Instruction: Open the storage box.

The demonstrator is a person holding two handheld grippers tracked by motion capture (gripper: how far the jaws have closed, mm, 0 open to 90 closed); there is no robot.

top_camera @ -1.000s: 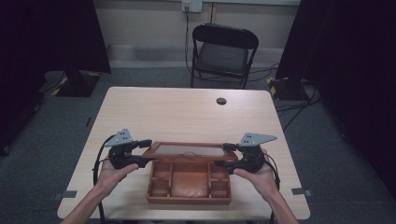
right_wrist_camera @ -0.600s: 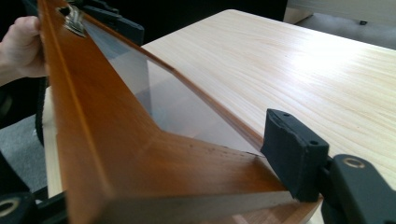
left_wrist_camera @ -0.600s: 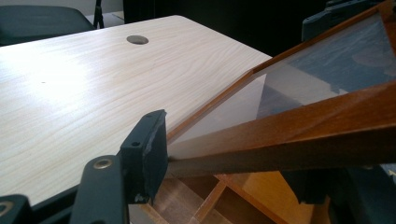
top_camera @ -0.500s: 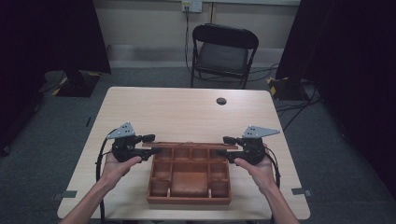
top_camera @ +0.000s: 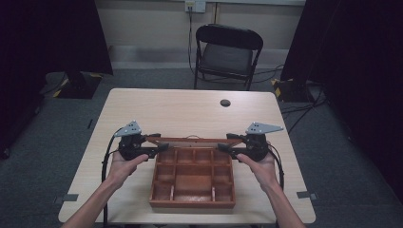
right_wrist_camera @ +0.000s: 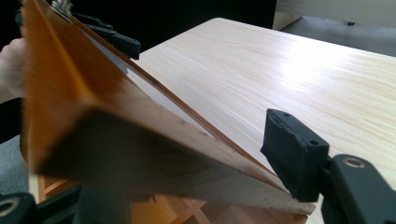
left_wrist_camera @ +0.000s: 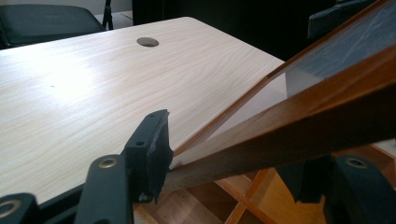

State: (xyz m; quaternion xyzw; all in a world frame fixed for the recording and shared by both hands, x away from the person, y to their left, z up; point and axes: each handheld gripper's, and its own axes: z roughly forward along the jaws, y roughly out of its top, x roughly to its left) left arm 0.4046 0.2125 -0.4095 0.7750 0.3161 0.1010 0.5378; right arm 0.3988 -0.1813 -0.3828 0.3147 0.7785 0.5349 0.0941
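You grip the lid of the wooden box at both ends, left gripper and right gripper, keeping it level. Both jaws have just been closing around its frame.

- A compartmented reddish-brown wooden box sits on the near middle of the pale wood-grain table.
- Its glass-panelled wooden lid stands raised along the box's far edge.
- A round dark cable hole lies in the tabletop beyond the lid.
- A black folding chair stands behind the table.
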